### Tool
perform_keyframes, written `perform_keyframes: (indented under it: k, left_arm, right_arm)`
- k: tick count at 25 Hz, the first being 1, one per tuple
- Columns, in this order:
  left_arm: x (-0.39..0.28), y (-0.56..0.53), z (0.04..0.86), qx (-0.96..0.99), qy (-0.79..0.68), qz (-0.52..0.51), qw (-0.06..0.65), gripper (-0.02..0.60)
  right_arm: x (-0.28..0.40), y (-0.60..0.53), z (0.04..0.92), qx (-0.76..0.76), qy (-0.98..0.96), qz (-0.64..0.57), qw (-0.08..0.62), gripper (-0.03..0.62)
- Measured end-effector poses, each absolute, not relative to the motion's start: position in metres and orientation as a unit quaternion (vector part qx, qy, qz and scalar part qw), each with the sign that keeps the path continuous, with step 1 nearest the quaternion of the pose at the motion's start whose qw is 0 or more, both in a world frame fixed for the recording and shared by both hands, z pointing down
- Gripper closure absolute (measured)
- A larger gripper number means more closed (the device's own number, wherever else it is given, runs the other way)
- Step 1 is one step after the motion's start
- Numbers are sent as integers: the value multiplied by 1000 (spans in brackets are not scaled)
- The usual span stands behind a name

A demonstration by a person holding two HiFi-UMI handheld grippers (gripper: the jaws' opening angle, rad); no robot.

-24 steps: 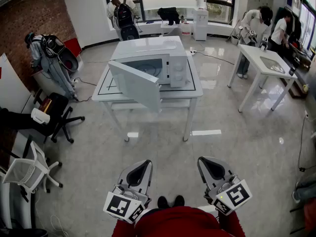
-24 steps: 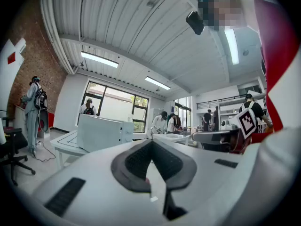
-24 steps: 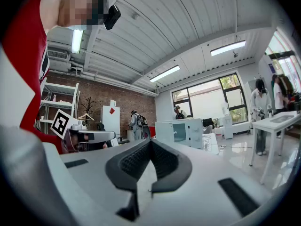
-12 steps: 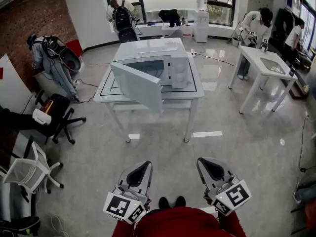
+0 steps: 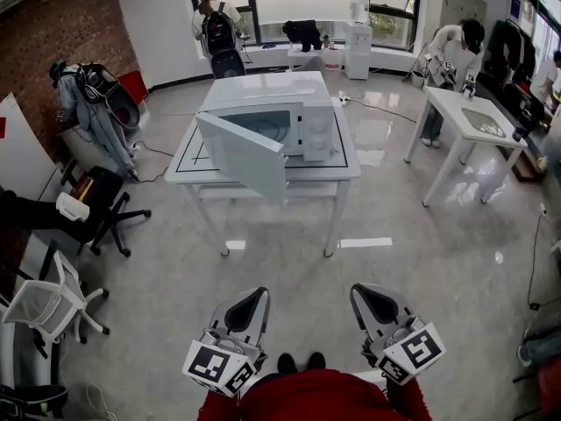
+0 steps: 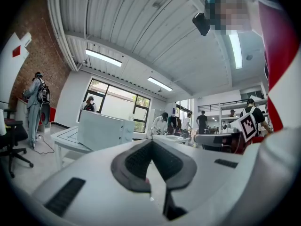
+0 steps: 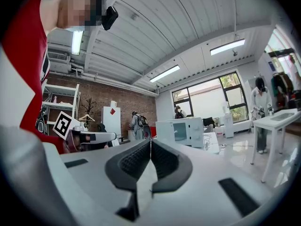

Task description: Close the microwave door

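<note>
A white microwave (image 5: 280, 117) stands on a white table (image 5: 346, 167) well ahead of me, across a stretch of floor. Its door (image 5: 243, 154) hangs open, swung out toward me on the left. My left gripper (image 5: 260, 294) and right gripper (image 5: 359, 290) are held low and close to my body, far from the microwave, both shut with nothing between the jaws. The left gripper view shows the microwave (image 6: 104, 132) from its side beyond the left gripper (image 6: 151, 142). In the right gripper view the microwave (image 7: 181, 131) sits past the right gripper (image 7: 150, 142).
A black office chair (image 5: 101, 204) and a white mesh chair (image 5: 44, 301) stand at the left. A second white table (image 5: 469, 117) is at the right with people beside it. Another person (image 5: 215, 29) with a backpack stands by the windows behind the microwave.
The view has shifted slightly; the person behind the microwave and those at the right table have moved a little. Both grippers stay where they were, shut.
</note>
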State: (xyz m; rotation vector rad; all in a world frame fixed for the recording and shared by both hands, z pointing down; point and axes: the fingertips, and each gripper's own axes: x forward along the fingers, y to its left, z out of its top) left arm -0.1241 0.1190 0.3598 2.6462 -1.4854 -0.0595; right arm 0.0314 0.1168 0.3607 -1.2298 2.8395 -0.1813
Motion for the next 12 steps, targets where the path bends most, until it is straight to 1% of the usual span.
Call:
perform_keyframes:
  k: [12]
  left_arm:
    - [-91, 98, 363, 873, -485, -7, 53, 571]
  right_arm:
    - [66, 97, 366, -402, 913, -65, 24, 579]
